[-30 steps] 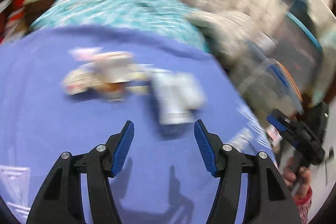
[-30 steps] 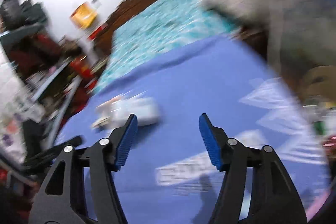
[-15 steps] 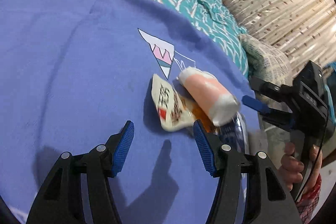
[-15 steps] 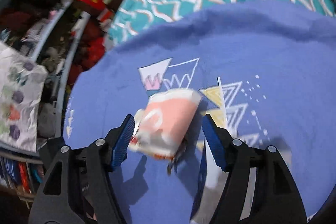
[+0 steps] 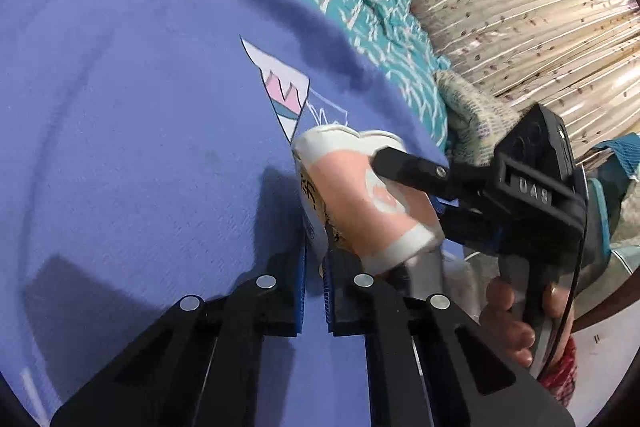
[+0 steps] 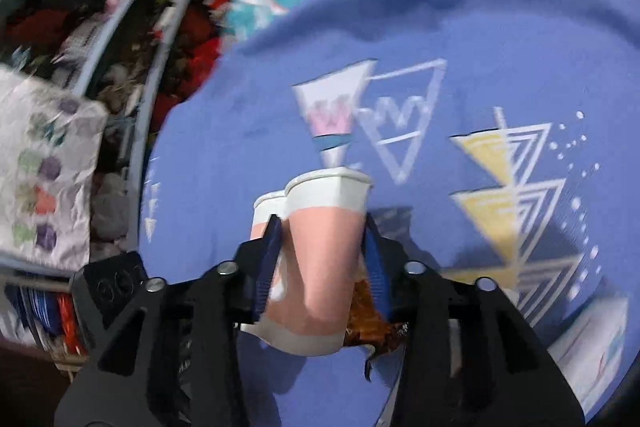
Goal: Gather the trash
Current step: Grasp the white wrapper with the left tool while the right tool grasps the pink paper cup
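The cup (image 6: 326, 259), a crushed pink-and-white paper one, lay on its side on the blue blanket (image 5: 120, 107), rim toward 12 o'clock in the right wrist view, just below the printed triangle (image 6: 332, 115). The right gripper (image 6: 320, 267) had just been closing and now squeezed the cup between its blue pads; the wall was dented in at the left pad. A brown wrapper (image 6: 372, 331) stuck out under the cup at 5 o'clock. In the left wrist view the right gripper's fingers came in from 3 o'clock across the cup (image 5: 360, 195).

The left gripper (image 5: 314, 267) had just snapped nearly shut, jaws narrow, pinching the edge of a white printed wrapper (image 5: 310, 203) that stood up against the cup's left side. A hand (image 5: 516, 319) showed at 4 o'clock on the right gripper's handle.

Against half a second earlier: both sets of jaws stood wide then, the cup loose between the right pads, the white wrapper flat on the blanket ahead of the left fingers. A second earlier both views were blurred, trash further off toward 12 o'clock.

Judged: both pieces looked gripped, so lifting toward a bin should come next; no bin in view. The thin wrapper edge might slip.
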The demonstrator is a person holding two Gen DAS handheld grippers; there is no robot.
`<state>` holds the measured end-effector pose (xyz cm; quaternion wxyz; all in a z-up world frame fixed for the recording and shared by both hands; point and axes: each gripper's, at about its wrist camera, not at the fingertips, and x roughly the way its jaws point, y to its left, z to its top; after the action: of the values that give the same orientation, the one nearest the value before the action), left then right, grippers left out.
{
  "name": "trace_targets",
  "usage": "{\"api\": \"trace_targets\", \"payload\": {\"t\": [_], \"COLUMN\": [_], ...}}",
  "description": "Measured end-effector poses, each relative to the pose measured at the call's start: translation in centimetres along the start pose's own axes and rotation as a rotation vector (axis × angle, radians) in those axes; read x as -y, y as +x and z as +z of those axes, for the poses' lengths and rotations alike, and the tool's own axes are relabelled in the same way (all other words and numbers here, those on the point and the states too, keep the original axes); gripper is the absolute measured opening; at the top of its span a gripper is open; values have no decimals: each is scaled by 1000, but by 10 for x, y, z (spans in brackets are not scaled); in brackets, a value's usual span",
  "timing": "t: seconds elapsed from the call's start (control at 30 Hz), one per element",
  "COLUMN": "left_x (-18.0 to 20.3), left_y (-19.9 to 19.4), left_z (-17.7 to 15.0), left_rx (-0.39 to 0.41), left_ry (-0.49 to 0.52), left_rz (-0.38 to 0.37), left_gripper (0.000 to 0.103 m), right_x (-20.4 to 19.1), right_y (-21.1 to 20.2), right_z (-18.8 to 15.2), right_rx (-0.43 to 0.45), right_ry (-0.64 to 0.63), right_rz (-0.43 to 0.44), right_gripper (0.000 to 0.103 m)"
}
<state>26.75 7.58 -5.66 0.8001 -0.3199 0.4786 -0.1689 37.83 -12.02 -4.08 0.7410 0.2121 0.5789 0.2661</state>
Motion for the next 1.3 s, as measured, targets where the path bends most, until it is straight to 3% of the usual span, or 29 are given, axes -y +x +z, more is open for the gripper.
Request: {"api": "trace_targets", "payload": {"t": [0.17,0.3,0.5,0.63,0.83,1.1,1.3], "left_x": [-19,-39,-53,-39,12,94,164], "left_y": [-54,-99,-131,-137,-113,-36,21], "left_z": [-31,-66,-102,-117,-136,-175,-193], "left_rx": [51,72,42,24,-42,-230,-321], "left_ry": [-17,-34,-44,10,141,338,467], "left_rz": [-20,-8,-51,-76,-115,-128,-126], "left_gripper": [3,3,3,3,3,3,3], "right_x": [-39,-47,-30,4,51,127,184], "right_y": [-30,-47,-57,-69,-116,-177,-226], "right_z": [-58,-115,-197,-224,-265,-309,-337], "right_rx": [86,125,177,239,386,537,644], "right_ry": [-133,-182,-177,-72,59,228,330], "right_rz": [3,25,18,42,37,-3,-9], "right_gripper": [35,35,35,35,35,35,35]}}
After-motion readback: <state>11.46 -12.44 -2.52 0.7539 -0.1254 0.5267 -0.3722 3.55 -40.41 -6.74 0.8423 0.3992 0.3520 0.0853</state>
